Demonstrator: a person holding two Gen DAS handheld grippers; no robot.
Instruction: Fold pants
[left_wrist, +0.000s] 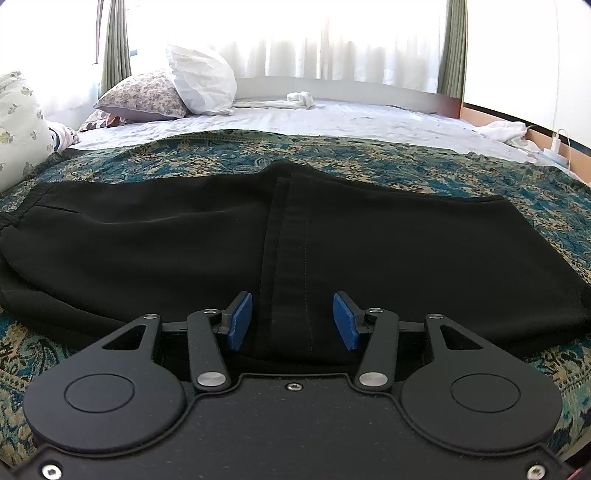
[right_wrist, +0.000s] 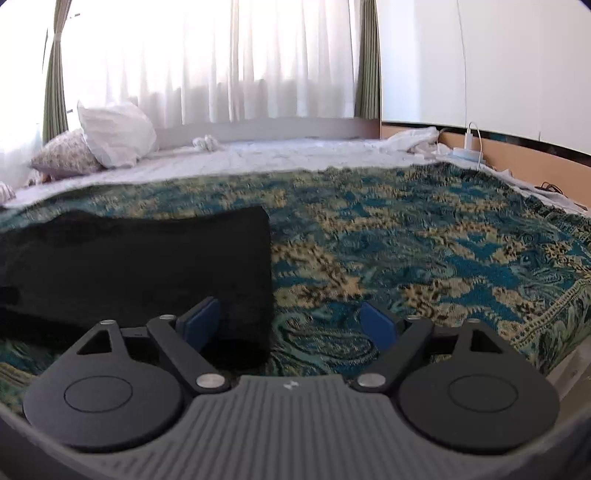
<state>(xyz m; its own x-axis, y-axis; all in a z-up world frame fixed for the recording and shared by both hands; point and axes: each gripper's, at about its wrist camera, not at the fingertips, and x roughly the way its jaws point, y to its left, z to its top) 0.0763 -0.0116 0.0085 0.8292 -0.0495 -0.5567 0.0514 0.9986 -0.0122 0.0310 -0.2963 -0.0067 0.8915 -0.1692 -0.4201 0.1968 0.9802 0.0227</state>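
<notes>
Black pants (left_wrist: 184, 240) lie flat on a teal patterned bedspread (left_wrist: 443, 170), folded over, with a hemmed leg end lying on top down the middle. My left gripper (left_wrist: 293, 319) is open, its blue pads on either side of that hemmed strip at the near edge, holding nothing. In the right wrist view the pants (right_wrist: 140, 266) fill the left side, their straight right edge near the centre. My right gripper (right_wrist: 290, 325) is open and low over the bedspread (right_wrist: 424, 251), its left pad over the pants' near right corner, its right pad over bare bedspread.
Pillows (left_wrist: 199, 79) lean at the far left of the bed. A white sheet (left_wrist: 314, 118) covers the far half, with a small white cloth (left_wrist: 300, 99) on it. A charger and cable (right_wrist: 471, 142) sit at the wooden bed edge on the right.
</notes>
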